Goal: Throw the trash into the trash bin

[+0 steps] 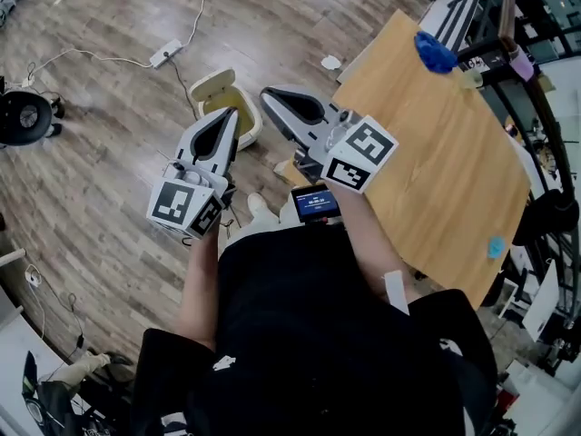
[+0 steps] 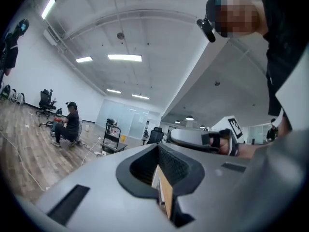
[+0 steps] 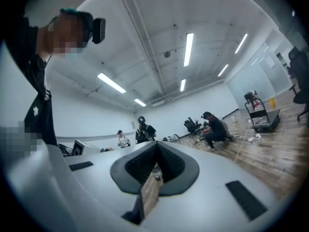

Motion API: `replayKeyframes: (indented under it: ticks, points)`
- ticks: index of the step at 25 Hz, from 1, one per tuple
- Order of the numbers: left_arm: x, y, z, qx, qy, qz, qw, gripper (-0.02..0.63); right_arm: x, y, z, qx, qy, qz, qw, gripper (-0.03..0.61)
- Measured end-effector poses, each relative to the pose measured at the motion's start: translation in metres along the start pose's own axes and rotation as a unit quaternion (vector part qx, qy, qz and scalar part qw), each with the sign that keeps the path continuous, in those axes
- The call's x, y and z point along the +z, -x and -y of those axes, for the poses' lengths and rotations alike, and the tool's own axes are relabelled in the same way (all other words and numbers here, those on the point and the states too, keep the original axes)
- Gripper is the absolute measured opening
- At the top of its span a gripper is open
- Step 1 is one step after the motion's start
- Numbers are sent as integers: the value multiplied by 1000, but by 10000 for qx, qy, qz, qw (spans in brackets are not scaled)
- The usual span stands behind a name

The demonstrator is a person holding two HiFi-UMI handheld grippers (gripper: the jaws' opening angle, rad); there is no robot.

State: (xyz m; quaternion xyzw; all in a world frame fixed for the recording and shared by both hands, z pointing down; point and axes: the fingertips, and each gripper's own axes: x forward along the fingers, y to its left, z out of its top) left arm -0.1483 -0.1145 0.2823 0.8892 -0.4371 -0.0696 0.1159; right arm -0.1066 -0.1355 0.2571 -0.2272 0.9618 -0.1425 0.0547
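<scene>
The left gripper (image 1: 227,122) and the right gripper (image 1: 272,98), both pressed together and empty, hang just beside the open trash bin (image 1: 214,87), while a blue crumpled scrap (image 1: 434,53), well apart from the bin, seems light and soft, best pinched across its bulk.

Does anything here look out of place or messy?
A small white scrap lies on the floor beside the table corner, not in the open bin nearby. A power strip and its cables trail loose across the floor too.
</scene>
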Motion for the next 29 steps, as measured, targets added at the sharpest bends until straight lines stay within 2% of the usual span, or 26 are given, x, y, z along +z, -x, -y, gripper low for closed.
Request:
replayKeyframes:
  ticks: [2, 4, 6, 8, 12, 18, 29]
  points:
    - [25, -1, 13, -145, 12, 240, 9996, 8, 14, 1, -14, 144, 367, 73, 9992, -2]
    - [40, 0, 20, -211, -309, 273, 9989, 8, 23, 0, -24, 200, 934, 4, 9954, -2]
    - [52, 1, 26, -215, -678, 272, 9971, 8, 33, 1, -32, 296, 1129, 40, 9932, -2]
    - [62, 0, 32, -200, -979, 307, 9945, 8, 42, 3, -34, 349, 1102, 131, 9932, -2]
    - [68, 3, 36, -119, -1200, 334, 9921, 8, 48, 6, -32, 315, 1012, 198, 9942, -2]
    - [69, 5, 28, 80, -1273, 249, 9915, 8, 50, 4, -37, 407, 1029, 222, 9936, -2]
    - [72, 13, 19, 185, -1211, 389, 9917, 8, 48, 10, -38, 425, 883, 302, 9947, -2]
